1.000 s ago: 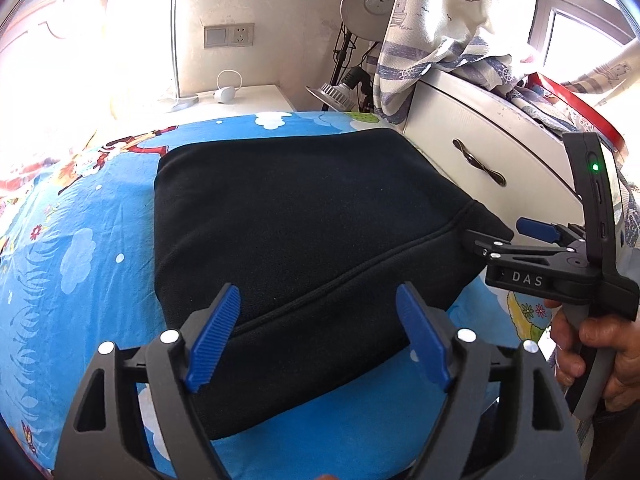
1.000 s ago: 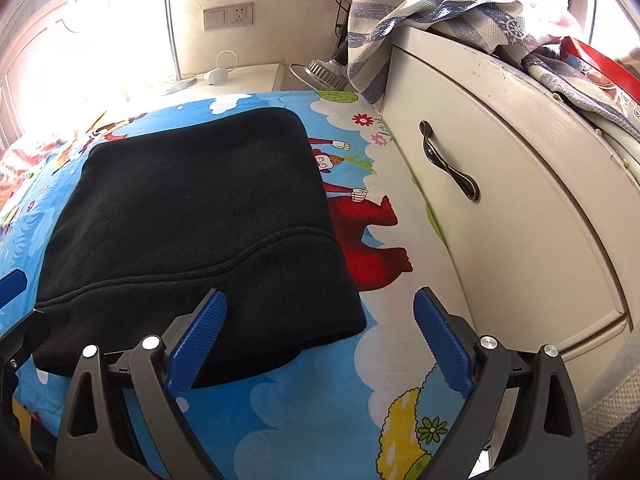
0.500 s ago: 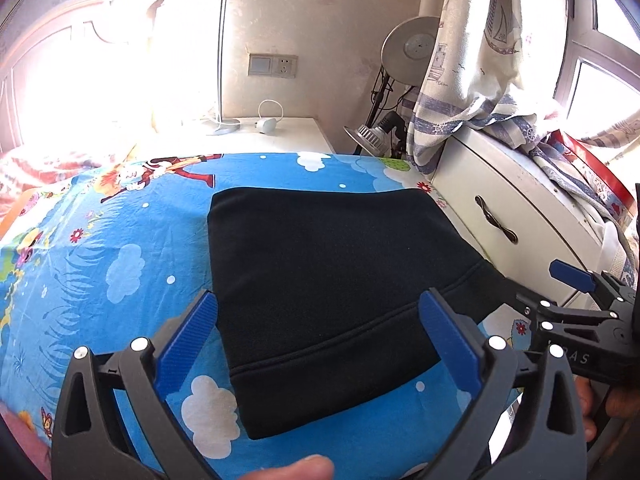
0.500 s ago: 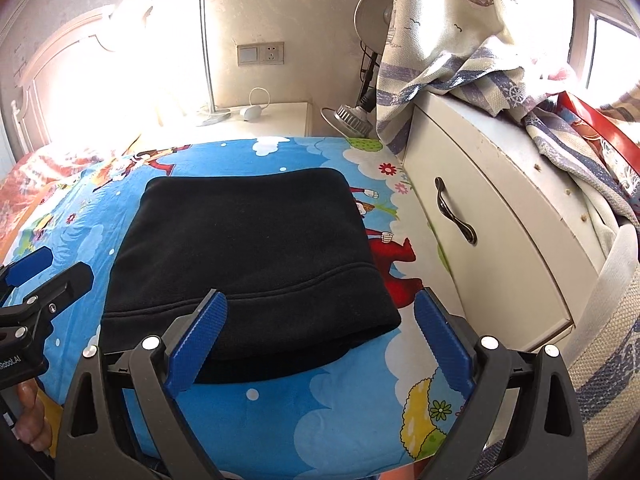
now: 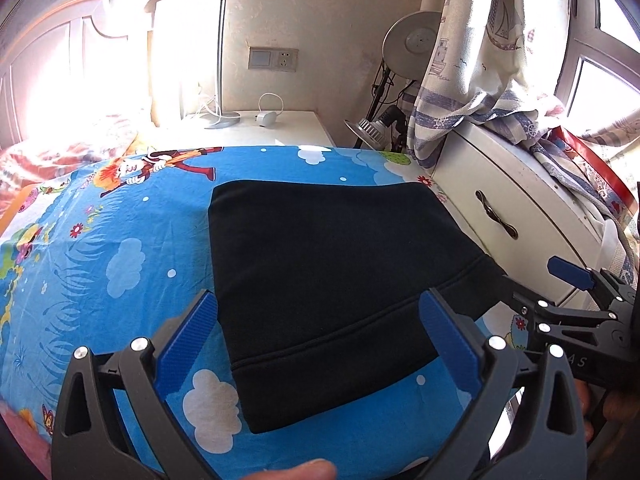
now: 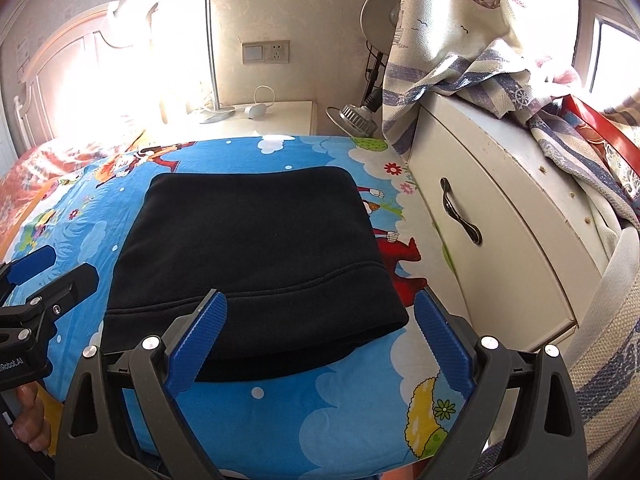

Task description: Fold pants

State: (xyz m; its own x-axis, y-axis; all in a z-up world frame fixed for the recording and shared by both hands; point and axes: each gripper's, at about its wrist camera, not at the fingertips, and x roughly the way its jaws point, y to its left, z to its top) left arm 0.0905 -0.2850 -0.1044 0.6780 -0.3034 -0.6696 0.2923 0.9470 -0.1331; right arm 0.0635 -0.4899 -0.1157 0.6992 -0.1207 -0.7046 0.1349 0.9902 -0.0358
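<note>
Black pants (image 5: pixel 332 280) lie folded beside cabinet (image 6: pixel 500 240) | left gripper (image 5: pixel 320 336), right gripper (image 6: pixel 320 328) now withdrawn, jaws apart, empty | fold looks finished

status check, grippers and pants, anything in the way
Left gripper open, empty. Right gripper open, empty. Black pants folded flat on the blue bedsheet. White cabinet close on the right, nothing on the pants.

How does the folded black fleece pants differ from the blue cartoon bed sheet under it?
The folded black fleece pants are plain and dark; the blue cartoon bed sheet is bright, printed with clouds and figures. The pants form a thick, compact bundle with a stitched hem; the sheet lies thin and flat, spreading beyond them on every side. Both are cloth, and neither is gripped.
</note>
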